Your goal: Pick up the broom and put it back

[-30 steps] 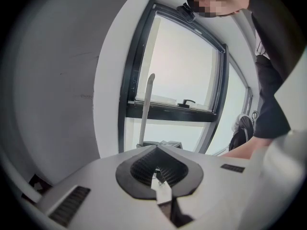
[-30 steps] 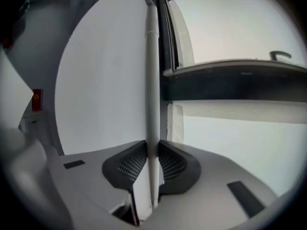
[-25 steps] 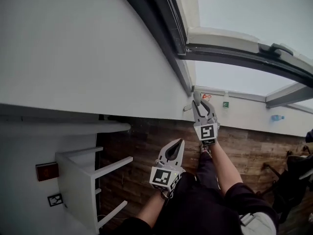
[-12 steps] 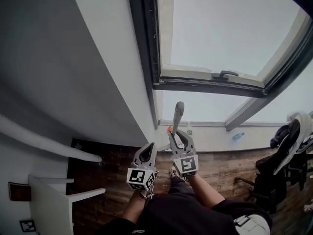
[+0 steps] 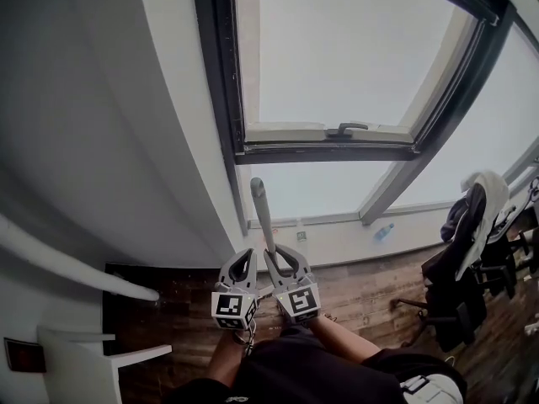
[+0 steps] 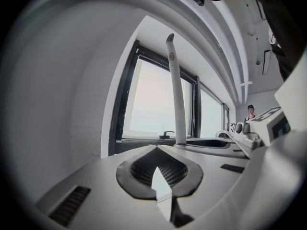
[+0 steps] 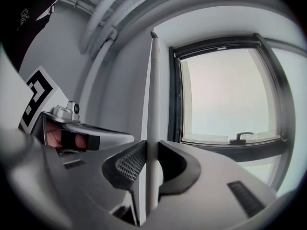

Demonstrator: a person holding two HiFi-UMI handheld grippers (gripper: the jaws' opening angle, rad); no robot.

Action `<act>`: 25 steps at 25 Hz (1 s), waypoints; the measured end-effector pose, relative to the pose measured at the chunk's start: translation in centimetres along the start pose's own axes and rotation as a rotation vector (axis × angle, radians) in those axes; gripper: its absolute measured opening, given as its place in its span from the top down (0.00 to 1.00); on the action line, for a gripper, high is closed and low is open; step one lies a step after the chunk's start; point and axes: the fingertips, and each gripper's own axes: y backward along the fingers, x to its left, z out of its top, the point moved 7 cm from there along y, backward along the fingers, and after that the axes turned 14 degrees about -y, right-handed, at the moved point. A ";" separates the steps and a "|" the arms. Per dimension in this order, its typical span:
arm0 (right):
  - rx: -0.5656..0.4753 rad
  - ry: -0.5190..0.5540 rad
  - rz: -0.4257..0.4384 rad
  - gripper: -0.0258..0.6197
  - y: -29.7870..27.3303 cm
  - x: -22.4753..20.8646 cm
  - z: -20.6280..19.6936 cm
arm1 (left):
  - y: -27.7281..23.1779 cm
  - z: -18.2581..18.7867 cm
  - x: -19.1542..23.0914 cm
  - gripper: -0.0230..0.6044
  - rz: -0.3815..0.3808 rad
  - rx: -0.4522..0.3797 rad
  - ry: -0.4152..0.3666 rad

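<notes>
The broom's pale grey handle (image 5: 260, 213) stands upright in front of the window; its head is out of sight. My right gripper (image 5: 275, 256) is shut on the handle, which runs up between the dark ribbed pads (image 7: 125, 163) as a long pole (image 7: 153, 99). My left gripper (image 5: 243, 257) sits just left of it, level, its jaws together with nothing in them (image 6: 156, 150). In the left gripper view the handle (image 6: 177, 95) rises just right of the left jaws, apart from them.
A dark-framed window with a handle (image 5: 349, 129) fills the wall ahead. A water bottle (image 5: 383, 231) lies by the wall. A chair draped with clothes (image 5: 473, 225) stands on the right, white furniture (image 5: 80, 362) at lower left. A person (image 6: 250, 112) stands far off.
Both grippers have risen, the right one more, carrying the broom handle up in front of the window. The two grippers are now close side by side.
</notes>
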 end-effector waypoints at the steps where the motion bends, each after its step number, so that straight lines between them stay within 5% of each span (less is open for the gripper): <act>1: -0.007 0.002 0.003 0.82 0.2 0.2 0.1 | 0.3 0.0 0.0 0.97 0.003 0.000 -0.004; 12: -0.064 -0.016 0.118 0.82 0.4 2.8 -0.2 | 5.1 -0.1 2.8 0.96 0.182 -0.020 0.035; 20: -0.046 0.019 0.369 0.82 -1.6 9.0 -0.2 | 14.0 -1.6 5.3 0.97 0.474 0.033 0.058; 25: 0.000 -0.010 0.619 0.82 -3.3 14.0 -2.1 | 21.1 -3.2 5.7 0.97 0.737 0.098 0.081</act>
